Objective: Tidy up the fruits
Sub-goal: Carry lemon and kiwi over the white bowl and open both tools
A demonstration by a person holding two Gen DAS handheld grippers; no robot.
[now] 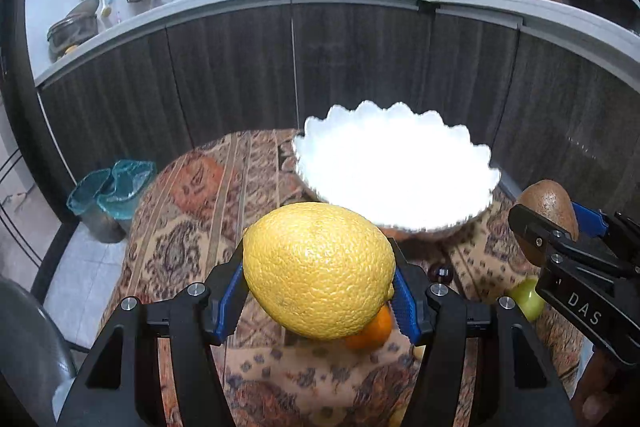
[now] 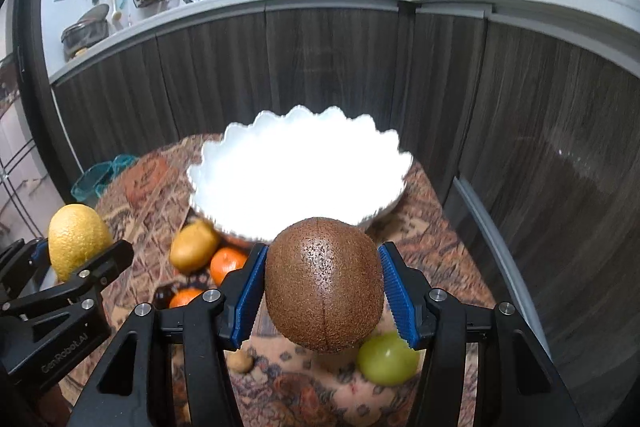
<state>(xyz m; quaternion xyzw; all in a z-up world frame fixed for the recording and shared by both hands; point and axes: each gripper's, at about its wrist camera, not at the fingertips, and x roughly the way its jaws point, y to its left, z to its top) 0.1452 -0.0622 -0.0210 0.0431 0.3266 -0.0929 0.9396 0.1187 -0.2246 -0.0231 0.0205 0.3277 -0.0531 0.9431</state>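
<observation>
The left gripper (image 1: pixel 320 291) is raised above the table, its two black fingers pointing forward, blue pads (image 1: pixel 406 301) pressed against both sides of a lemon (image 1: pixel 318 271) held clear of the cloth. The right gripper (image 2: pixel 322 291) is level beside it, likewise raised, its blue pads (image 2: pixel 248 291) clamped on either side of a kiwi (image 2: pixel 322 283). Each gripper shows at the edge of the other's view, so the two stand side by side, near but not touching, both facing the table's far edge.
</observation>
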